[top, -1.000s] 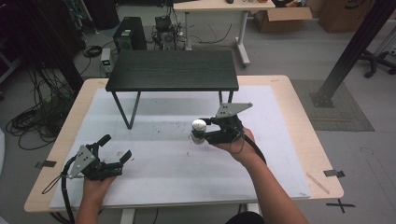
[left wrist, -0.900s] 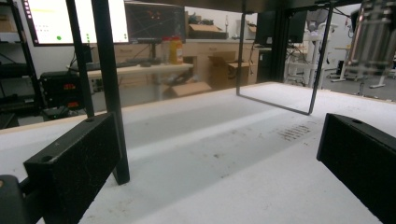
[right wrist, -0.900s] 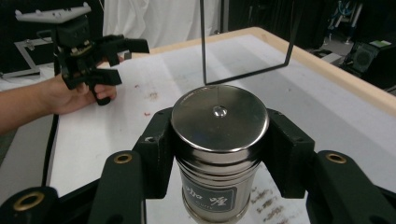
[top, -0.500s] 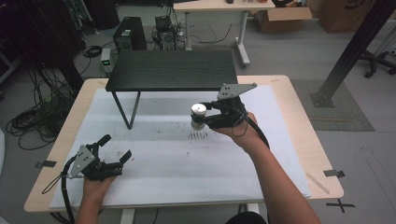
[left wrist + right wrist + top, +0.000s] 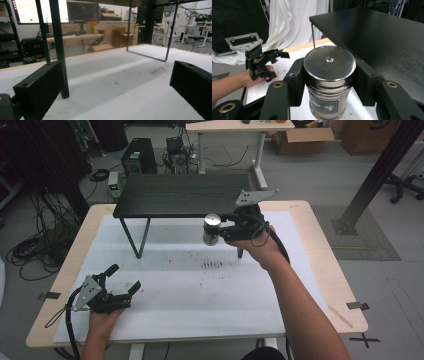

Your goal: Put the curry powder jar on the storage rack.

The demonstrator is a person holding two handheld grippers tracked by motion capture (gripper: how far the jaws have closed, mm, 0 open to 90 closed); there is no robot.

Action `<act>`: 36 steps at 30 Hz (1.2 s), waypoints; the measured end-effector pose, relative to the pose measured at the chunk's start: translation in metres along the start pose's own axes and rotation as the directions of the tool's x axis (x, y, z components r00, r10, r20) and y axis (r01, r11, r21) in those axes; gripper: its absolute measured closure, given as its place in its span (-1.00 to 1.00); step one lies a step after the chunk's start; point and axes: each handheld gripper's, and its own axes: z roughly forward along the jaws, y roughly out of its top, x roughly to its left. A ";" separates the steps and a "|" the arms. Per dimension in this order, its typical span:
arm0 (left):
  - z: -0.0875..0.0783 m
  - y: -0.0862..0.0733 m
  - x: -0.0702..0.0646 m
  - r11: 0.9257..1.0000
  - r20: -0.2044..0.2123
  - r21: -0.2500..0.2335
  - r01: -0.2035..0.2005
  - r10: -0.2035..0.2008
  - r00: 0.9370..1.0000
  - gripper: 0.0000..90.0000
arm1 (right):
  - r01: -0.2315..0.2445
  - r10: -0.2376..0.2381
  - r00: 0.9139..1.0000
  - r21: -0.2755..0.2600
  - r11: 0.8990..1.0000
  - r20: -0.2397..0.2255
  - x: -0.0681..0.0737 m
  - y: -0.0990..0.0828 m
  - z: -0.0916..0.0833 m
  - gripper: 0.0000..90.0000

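A silver metal canister (image 5: 212, 228) with a flat lid and a dark label (image 5: 329, 82) hangs in the air, level with the front edge of the small black table (image 5: 180, 195). My right gripper (image 5: 223, 229) is shut on the canister, one jaw on each side of it. In the right gripper view the black tabletop (image 5: 387, 37) spreads out just to the right of the canister. My left gripper (image 5: 126, 280) rests low near the front left of the white mat (image 5: 200, 285), open with nothing between its jaws; the same left gripper (image 5: 280, 53) appears far off.
Thin black legs (image 5: 58, 47) of the small table stand ahead of the left gripper. A patch of dark marks (image 5: 213, 265) lies mid-mat. The wooden table edge (image 5: 320, 265) frames the mat. Cables, boxes and desks sit on the floor beyond.
My right gripper has lifted the canister and carried it away from me, up to the black table's front edge. The left gripper has stayed in place.
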 end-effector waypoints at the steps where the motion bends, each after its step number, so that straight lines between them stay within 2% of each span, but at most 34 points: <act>1: 0.000 0.000 0.000 1.000 0.000 0.001 0.000 0.000 1.000 -0.99 | -0.001 0.001 1.000 -0.002 1.000 0.001 -0.001 0.002 -0.001 0.08; 16: 0.000 0.000 0.000 1.000 0.000 -0.001 0.002 -0.002 1.000 -0.99 | -0.007 0.007 1.000 -0.009 1.000 0.021 -0.015 0.031 -0.003 0.08; 36: 0.000 0.000 0.000 1.000 -0.001 0.001 0.004 -0.004 1.000 -0.99 | -0.023 0.023 0.997 0.002 1.000 0.075 -0.041 0.063 0.007 0.08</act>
